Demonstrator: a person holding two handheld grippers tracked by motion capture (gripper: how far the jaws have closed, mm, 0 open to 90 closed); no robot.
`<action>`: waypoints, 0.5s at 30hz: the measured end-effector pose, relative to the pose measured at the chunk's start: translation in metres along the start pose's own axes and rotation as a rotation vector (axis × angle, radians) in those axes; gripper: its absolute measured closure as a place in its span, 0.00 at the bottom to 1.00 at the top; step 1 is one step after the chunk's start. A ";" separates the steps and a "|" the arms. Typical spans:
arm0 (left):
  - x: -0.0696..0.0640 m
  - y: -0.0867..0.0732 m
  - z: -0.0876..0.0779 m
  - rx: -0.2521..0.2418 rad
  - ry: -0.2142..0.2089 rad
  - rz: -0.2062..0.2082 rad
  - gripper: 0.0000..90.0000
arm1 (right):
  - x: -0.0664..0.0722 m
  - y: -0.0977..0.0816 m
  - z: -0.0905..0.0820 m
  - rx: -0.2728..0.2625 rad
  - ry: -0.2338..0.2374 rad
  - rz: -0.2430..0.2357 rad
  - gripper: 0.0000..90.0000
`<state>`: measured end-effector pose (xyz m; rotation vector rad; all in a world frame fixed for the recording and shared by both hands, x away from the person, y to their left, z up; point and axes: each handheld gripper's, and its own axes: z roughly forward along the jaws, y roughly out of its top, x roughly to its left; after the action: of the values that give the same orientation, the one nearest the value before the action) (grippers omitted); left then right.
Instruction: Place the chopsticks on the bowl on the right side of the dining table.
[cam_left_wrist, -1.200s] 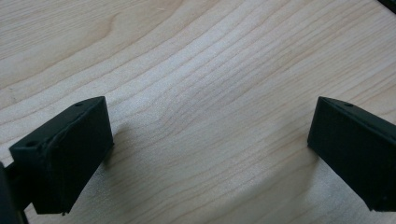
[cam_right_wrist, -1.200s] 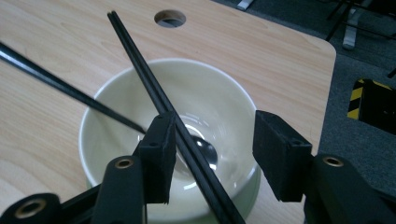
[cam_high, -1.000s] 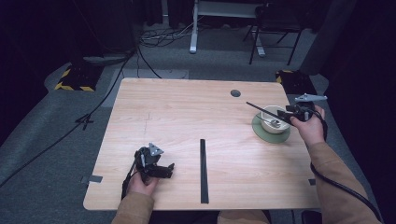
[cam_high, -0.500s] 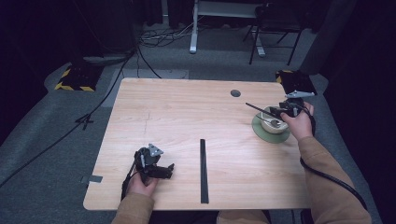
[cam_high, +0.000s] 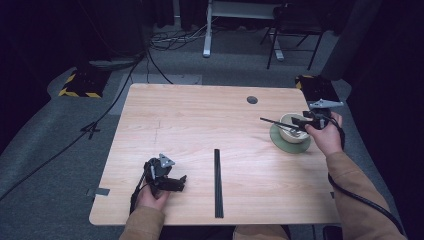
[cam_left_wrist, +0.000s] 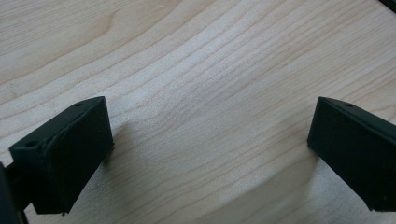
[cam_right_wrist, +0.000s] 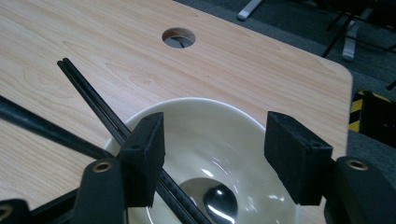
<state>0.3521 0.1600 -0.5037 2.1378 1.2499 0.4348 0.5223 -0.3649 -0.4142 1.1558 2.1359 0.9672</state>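
A white bowl (cam_high: 292, 132) stands on a green plate (cam_high: 289, 145) at the table's right side. A pair of black chopsticks (cam_high: 272, 121) leans on its rim and points left. In the right gripper view the bowl (cam_right_wrist: 233, 135) holds a metal spoon (cam_right_wrist: 217, 200), and the chopsticks (cam_right_wrist: 93, 98) run under the left pad. My right gripper (cam_right_wrist: 215, 135) (cam_high: 299, 121) hovers over the bowl; its jaws have just been opening, and between them is just the bowl's hollow. My left gripper (cam_high: 181, 183) (cam_left_wrist: 210, 135) rests open on bare wood near the front left.
A second pair of black chopsticks (cam_high: 217, 182) lies straight on the table's front middle. A round cable hole (cam_high: 252, 100) (cam_right_wrist: 178, 37) sits behind the bowl. A thick dark rod (cam_right_wrist: 42, 126) juts left from the bowl. The table's right edge (cam_high: 325, 165) is close to the plate.
The right hand has shifted slightly over the bowl, and the chopsticks stay propped on the rim. The left hand has kept still.
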 end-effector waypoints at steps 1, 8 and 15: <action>0.000 0.000 0.000 0.000 0.000 0.000 0.00 | 0.000 -0.001 -0.004 -0.006 -0.005 0.002 0.42; 0.000 0.000 0.000 -0.001 0.000 -0.001 0.00 | -0.005 -0.013 -0.026 0.004 -0.030 -0.016 0.39; 0.000 0.000 0.000 -0.001 0.002 0.000 0.00 | -0.007 -0.025 -0.031 0.046 -0.049 -0.046 0.37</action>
<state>0.3522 0.1600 -0.5037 2.1370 1.2501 0.4381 0.4914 -0.3910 -0.4145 1.1353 2.1465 0.8648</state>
